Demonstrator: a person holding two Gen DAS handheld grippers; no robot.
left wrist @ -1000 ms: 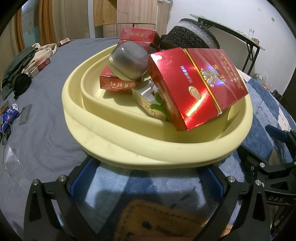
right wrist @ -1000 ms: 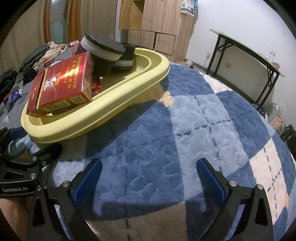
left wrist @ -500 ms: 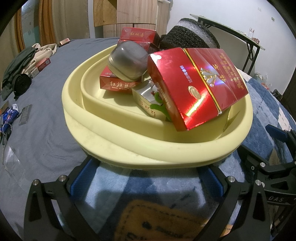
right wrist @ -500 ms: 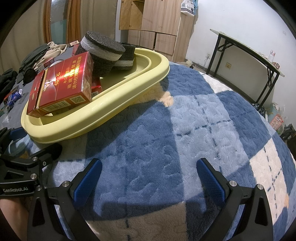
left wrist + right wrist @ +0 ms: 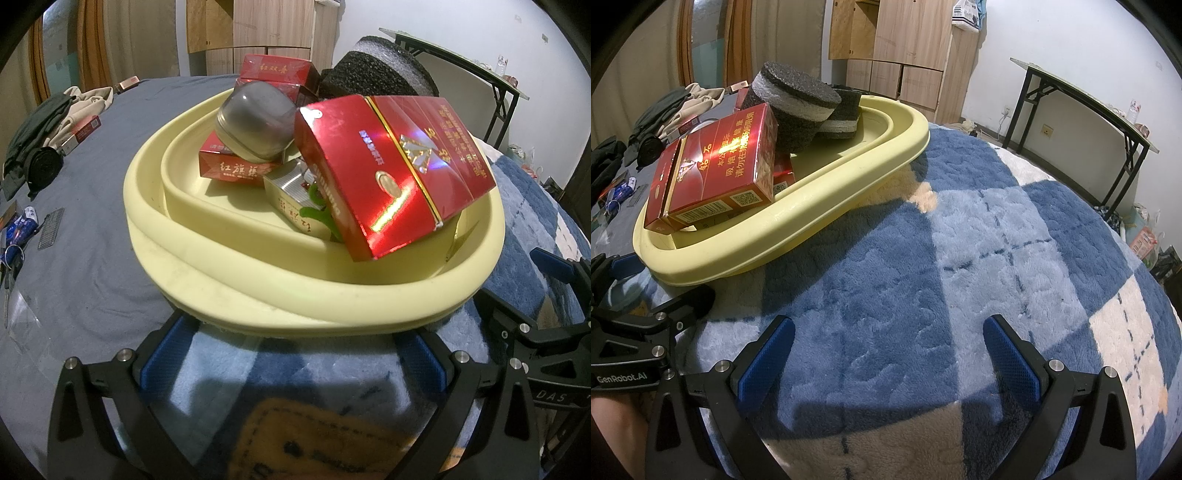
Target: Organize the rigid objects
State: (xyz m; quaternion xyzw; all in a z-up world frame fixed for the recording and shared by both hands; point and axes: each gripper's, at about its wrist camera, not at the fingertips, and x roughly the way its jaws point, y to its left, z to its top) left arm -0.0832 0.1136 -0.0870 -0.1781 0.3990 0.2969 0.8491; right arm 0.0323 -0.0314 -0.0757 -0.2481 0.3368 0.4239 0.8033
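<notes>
Showing grey tin (image 5: 255, 118) only left view; foam discs (image 5: 798, 99) clearer right.

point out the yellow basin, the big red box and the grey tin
yellow basin (image 5: 295, 302), left wrist view, near rim
big red box (image 5: 391, 173), left wrist view, glossy top face
grey tin (image 5: 255, 118), left wrist view, domed lid

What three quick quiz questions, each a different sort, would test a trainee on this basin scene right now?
1. True or false: the big red carton lies flat on the yellow basin floor.
2. What sits on the small red box? A) grey rounded tin B) foam disc
3. Fill in: both the left gripper and right gripper are ____.

Key: 1 false, it is tilted; 2 A; 3 open.
</notes>
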